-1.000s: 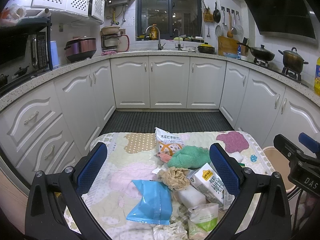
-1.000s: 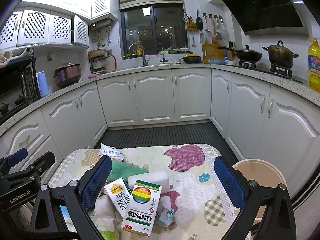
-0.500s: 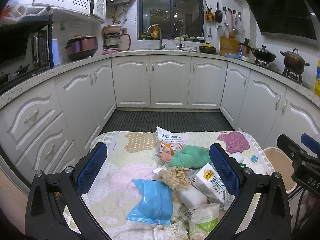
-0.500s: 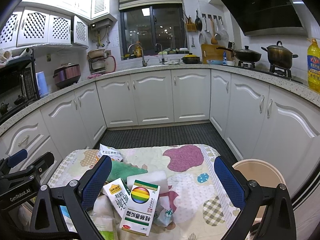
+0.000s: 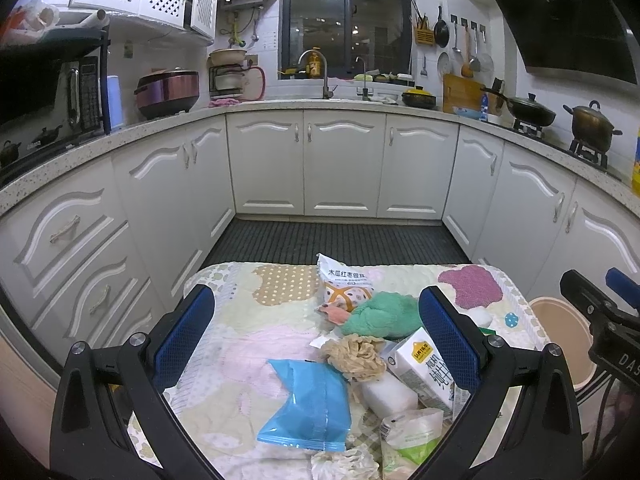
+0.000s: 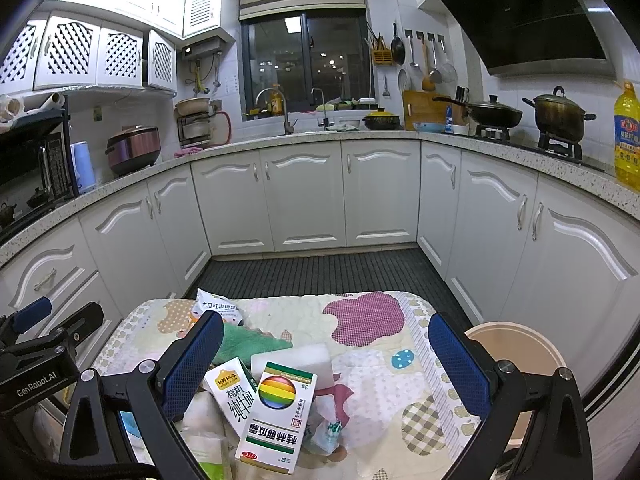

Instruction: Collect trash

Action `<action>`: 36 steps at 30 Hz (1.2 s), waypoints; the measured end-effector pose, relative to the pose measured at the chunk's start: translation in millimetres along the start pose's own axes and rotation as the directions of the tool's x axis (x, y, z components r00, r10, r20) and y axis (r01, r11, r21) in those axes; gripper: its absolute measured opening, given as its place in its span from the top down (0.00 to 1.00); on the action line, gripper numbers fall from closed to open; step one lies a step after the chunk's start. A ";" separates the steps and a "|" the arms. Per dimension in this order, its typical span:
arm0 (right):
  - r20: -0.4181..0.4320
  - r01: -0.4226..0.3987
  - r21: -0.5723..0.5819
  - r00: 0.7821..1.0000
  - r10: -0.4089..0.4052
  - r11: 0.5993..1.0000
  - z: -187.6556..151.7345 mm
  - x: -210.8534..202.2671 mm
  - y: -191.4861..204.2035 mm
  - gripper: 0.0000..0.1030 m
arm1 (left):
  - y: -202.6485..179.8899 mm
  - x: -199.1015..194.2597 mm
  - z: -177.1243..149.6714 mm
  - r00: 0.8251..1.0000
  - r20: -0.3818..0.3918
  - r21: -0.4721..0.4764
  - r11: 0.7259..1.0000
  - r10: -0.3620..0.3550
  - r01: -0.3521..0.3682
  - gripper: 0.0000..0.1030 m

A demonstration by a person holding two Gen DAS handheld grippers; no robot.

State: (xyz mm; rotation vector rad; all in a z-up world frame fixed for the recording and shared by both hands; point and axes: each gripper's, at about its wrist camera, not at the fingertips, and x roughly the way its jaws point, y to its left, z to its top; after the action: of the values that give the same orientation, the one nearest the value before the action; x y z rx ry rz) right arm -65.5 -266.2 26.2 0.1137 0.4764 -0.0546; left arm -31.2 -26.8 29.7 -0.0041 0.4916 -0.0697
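Note:
Trash lies on a small table with a patterned cloth (image 5: 240,320). In the left wrist view I see a blue packet (image 5: 312,408), a crumpled beige wad (image 5: 356,354), a green cloth (image 5: 384,314), a white snack bag (image 5: 344,280), a milk carton (image 5: 424,368) and a white block (image 5: 388,394). My left gripper (image 5: 316,332) is open and empty above them. In the right wrist view a white-and-green box with a rainbow ball (image 6: 280,416) lies beside the milk carton (image 6: 232,392). My right gripper (image 6: 326,360) is open and empty above them.
A beige bin (image 6: 516,356) stands on the floor right of the table; it also shows in the left wrist view (image 5: 564,336). White cabinets (image 6: 304,196) ring the dark floor mat (image 6: 320,272). Pots (image 6: 558,114) stand on the stove at right.
Both grippers have drifted very slightly; the views are nearly the same. Nothing was taken hold of or moved on the table.

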 end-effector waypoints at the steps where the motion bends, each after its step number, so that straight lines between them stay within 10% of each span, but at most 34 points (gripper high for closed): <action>1: 0.000 0.000 0.000 1.000 0.000 1.000 0.3 -0.7 0.8 0.01 | 0.0 0.0 -0.1 1.000 0.002 0.001 1.000 0.002 -0.002 0.01; 36: -0.112 -0.009 -0.015 0.994 0.007 1.000 -12.1 19.5 -6.2 0.01 | 27.7 22.7 -8.1 0.992 -0.122 -0.017 1.000 -0.019 0.017 0.01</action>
State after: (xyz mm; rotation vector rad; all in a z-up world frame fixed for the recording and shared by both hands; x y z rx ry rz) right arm -54.1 -271.3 6.0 0.1042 0.5881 -0.0368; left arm -13.2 -0.6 11.2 -0.0200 0.6142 -0.0843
